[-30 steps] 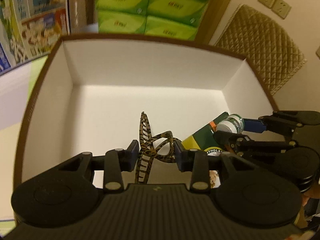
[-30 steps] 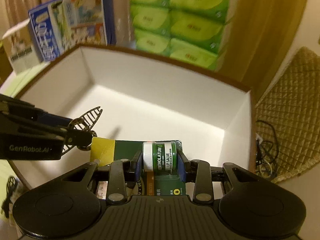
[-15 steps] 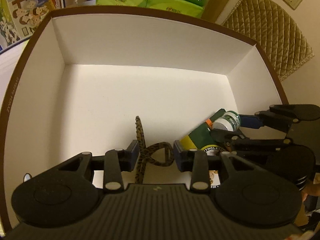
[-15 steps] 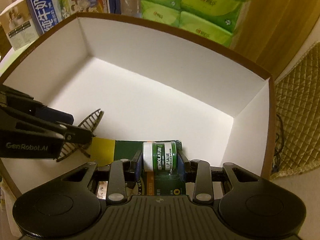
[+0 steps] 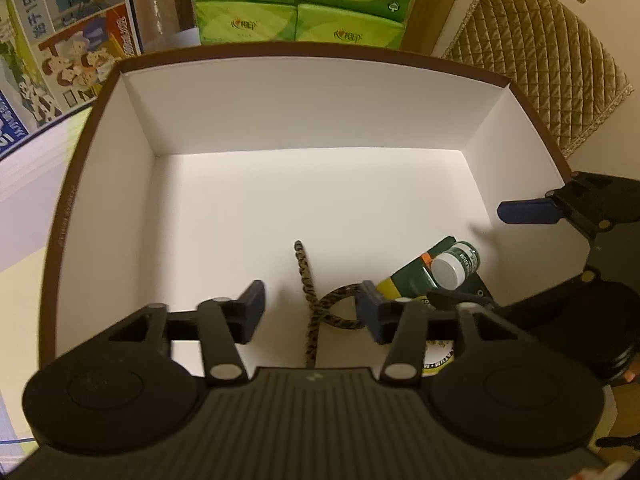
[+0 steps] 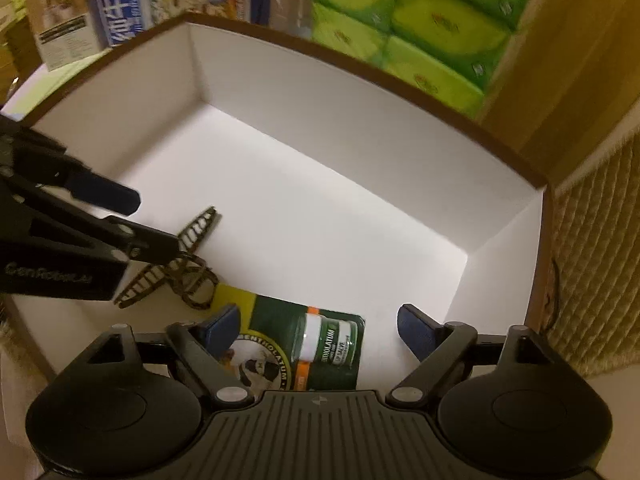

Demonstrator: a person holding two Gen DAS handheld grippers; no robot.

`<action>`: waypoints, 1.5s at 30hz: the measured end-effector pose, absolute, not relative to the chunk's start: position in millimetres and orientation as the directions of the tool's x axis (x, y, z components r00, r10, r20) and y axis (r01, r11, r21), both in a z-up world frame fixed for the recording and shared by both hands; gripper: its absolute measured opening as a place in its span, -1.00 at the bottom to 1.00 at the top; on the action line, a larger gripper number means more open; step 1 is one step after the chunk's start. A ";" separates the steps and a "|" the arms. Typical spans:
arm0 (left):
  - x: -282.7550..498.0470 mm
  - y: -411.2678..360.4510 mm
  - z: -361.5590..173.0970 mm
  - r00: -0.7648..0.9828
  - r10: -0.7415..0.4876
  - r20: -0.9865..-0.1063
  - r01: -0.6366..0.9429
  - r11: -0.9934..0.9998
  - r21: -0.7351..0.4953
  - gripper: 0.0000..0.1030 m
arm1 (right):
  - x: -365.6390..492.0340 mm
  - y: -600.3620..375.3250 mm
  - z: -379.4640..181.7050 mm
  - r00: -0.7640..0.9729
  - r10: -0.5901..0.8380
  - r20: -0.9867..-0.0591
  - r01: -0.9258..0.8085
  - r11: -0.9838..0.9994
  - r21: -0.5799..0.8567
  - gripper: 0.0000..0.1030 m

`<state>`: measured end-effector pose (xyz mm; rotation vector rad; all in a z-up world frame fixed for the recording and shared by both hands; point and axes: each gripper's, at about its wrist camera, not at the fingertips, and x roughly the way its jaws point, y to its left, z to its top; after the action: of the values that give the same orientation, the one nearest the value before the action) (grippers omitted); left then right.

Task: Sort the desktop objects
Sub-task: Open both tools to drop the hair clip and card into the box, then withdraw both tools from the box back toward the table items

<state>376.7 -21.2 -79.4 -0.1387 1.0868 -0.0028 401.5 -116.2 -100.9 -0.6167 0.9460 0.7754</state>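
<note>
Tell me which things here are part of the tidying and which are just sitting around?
Part of the tidying:
- leopard-print plastic hair claw
- small green lip-balm jar with white lid
- flat dark green and yellow card box
- white cardboard box with brown rim

Just sitting around:
- stacked green tissue packs
- quilted tan cushion

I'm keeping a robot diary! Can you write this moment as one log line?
left claw: opening, hair clip loose between | right claw: opening, jar released onto green packet | both in box
</note>
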 end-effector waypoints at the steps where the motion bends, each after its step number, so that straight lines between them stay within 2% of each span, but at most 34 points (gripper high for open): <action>1: 375.1 -21.5 -77.3 0.471 -0.065 -0.880 -0.065 0.992 -0.108 0.03 | 399.2 -116.7 -99.2 0.357 0.315 -0.880 -0.810 0.573 -0.123 0.64; 5: 370.8 -22.1 -70.4 0.483 -0.054 -0.874 -0.070 0.993 -0.100 0.30 | 392.1 -119.9 -92.8 0.345 0.343 -0.874 -0.826 0.552 -0.110 0.84; 10: 365.7 -23.0 -62.1 0.496 -0.024 -0.868 -0.089 0.993 -0.079 0.36 | 387.2 -125.4 -85.9 0.353 0.366 -0.861 -0.823 0.560 -0.099 0.96; 15: 359.4 -24.6 -48.5 0.515 0.003 -0.857 -0.110 0.992 -0.062 0.49 | 381.7 -135.2 -72.7 0.365 0.394 -0.843 -0.813 0.576 -0.083 0.96; 31: 329.9 -31.9 -20.3 0.546 0.065 -0.835 -0.143 0.990 -0.016 0.51 | 365.2 -159.7 -43.1 0.408 0.444 -0.798 -0.767 0.641 -0.035 0.96; 36: 315.2 -36.0 -13.2 0.525 0.112 -0.844 -0.156 0.987 0.034 0.52 | 356.3 -167.3 -34.7 0.414 0.451 -0.791 -0.750 0.662 -0.015 0.96; 45: 279.1 -39.2 4.0 0.523 0.129 -0.843 -0.181 0.983 0.038 0.58 | 332.8 -181.5 -21.7 0.420 0.462 -0.781 -0.734 0.679 0.007 0.96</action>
<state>279.1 -39.2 4.0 -0.0565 1.0037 0.1852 332.8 -181.5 -21.7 -0.3625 0.8466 0.7698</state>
